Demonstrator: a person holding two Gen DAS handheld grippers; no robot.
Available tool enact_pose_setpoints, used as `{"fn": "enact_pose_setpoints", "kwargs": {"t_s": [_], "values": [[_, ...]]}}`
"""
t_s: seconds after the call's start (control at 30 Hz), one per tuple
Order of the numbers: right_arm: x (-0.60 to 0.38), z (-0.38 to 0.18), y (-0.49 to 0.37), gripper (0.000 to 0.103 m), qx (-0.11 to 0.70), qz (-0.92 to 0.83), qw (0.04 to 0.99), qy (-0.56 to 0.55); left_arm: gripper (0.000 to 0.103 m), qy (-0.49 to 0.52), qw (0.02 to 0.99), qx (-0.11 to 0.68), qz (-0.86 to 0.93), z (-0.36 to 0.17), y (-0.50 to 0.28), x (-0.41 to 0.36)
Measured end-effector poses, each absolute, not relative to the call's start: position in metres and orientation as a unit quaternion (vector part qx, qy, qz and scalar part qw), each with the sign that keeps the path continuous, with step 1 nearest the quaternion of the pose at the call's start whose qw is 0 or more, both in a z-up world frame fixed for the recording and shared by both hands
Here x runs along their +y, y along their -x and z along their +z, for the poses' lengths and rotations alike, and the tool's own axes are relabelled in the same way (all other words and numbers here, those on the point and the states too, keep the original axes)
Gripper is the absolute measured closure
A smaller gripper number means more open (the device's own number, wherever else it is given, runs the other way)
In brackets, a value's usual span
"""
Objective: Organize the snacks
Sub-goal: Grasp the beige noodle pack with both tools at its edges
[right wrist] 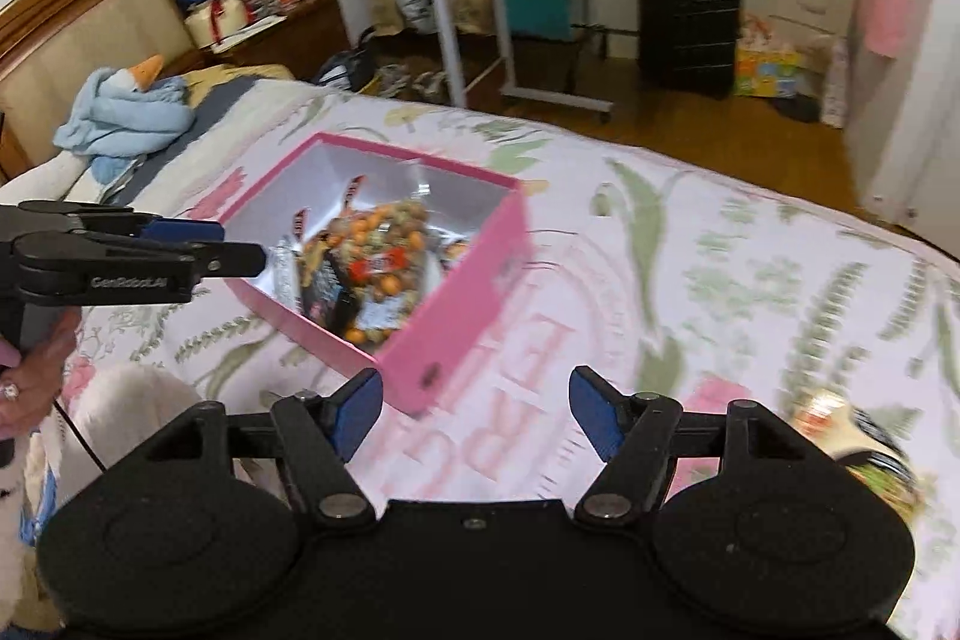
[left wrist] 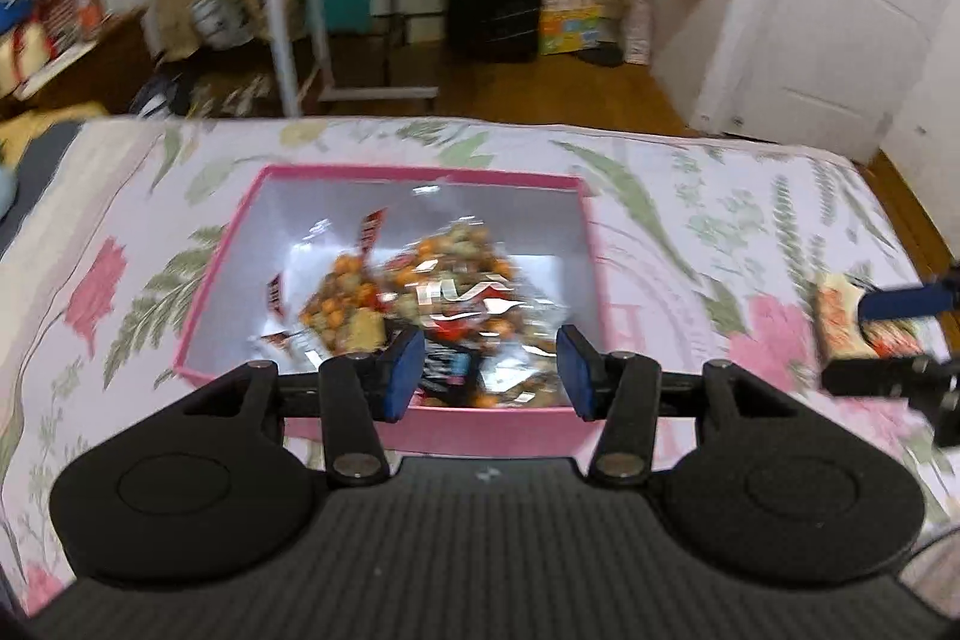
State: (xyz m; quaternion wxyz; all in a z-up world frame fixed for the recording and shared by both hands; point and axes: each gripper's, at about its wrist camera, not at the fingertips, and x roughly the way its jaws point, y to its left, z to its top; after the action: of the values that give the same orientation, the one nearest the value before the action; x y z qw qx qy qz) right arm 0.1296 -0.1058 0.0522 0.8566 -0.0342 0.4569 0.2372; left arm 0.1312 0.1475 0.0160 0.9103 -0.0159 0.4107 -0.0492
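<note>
The right gripper (right wrist: 474, 403) hangs open and empty above the bedspread (right wrist: 720, 280), beside the near corner of the snack-filled pink box (right wrist: 456, 304).

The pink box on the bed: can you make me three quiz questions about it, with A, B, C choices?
1. Where are the snack bags?
A. inside the pink box
B. on the floor
C. on the desk

2. What colour are the pink box's inside walls?
A. green
B. silver
C. black

3. What is the right tool doing?
A. squeezing a bag
B. gripping the box
C. open, holding nothing

Answers:
1 A, the bags lie between the box's walls.
2 B, its inner walls look shiny silver.
3 C, only the floral bedspread shows between its blue pads.
</note>
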Motion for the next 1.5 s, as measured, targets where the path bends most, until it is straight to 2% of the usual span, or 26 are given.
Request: {"fn": "enact_pose_setpoints", "kwargs": {"t_s": [0.2,0.47,0.63,0.77,0.87,1.2,1.33,1.5], "values": [[-0.159,0.058,-0.106,0.025,0.441,0.189,0.876,0.054,0.053,-0.022,0.905,0.411,-0.104,0.036,-0.125,0.095],[-0.234,0.029,-0.111,0.023,0.467,0.128,0.875,0.01,0.042,-0.042,0.879,0.438,-0.18,0.026,-0.139,0.018],[-0.274,-0.007,-0.125,0.017,0.485,0.106,0.868,0.018,0.041,-0.039,0.856,0.467,-0.218,0.0,-0.155,-0.027],[-0.298,-0.035,-0.134,0.017,0.498,0.077,0.863,0.025,0.041,-0.039,0.847,0.48,-0.226,-0.025,-0.168,-0.059],[-0.312,-0.051,-0.14,0.009,0.503,0.068,0.861,0.029,0.041,-0.026,0.839,0.49,-0.234,-0.045,-0.18,-0.081],[-0.356,-0.119,-0.166,0.009,0.576,0.06,0.815,0.005,0.041,0.027,0.825,0.501,-0.26,-0.105,-0.225,-0.136],[-0.363,-0.126,-0.168,0.009,0.578,0.074,0.813,-0.027,0.041,0.069,0.822,0.498,-0.266,-0.127,-0.241,-0.149],[-0.36,-0.129,-0.169,0.009,0.566,0.086,0.82,-0.029,0.041,0.121,0.788,0.532,-0.286,-0.157,-0.256,-0.166]]}}
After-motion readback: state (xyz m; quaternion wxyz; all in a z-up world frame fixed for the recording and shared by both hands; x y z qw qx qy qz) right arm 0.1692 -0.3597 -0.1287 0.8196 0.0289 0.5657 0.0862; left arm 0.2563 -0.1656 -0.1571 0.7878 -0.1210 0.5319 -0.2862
